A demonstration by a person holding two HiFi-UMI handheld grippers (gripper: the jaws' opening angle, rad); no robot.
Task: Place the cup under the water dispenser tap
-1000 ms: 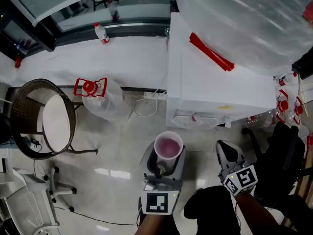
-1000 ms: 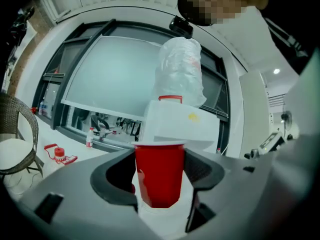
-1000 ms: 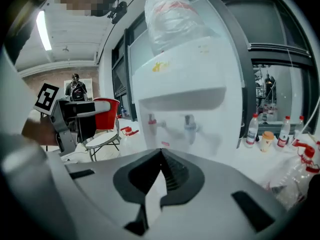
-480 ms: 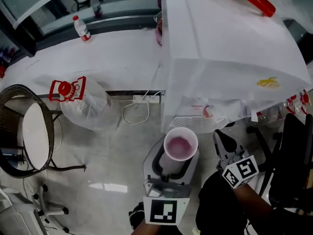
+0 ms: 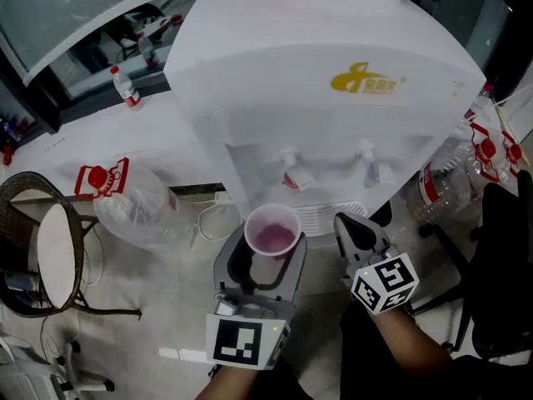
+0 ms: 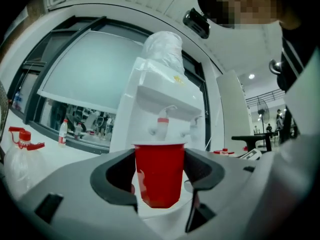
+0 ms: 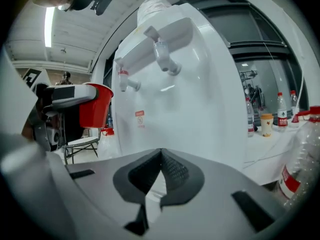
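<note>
Pale floor [image 5: 158, 298], with a white dispenser [image 5: 333, 115] standing before a window counter.

Head view: the cup [image 5: 272, 238] sits upright in the left gripper [image 5: 266, 257], just short of the tray [image 5: 321, 217]. It is in front of the red tap [image 5: 293, 176], not yet beneath it. The right gripper [image 5: 356, 230] hangs beside it, near the tray.

Left gripper view: the jaws are clamped on the cup's sides, set wide to suit it. The red tap lines up above the rim, farther back. Recommended: advance straight in and keep the cup level. Seat its base on the tray under the spout before letting go. Grip lightly, as the thin wall would likely buckle.

Right gripper view: the jaws are pressed together with nothing between them. The cup shows off to the left. Judged best kept clear of the cup's path.
</note>
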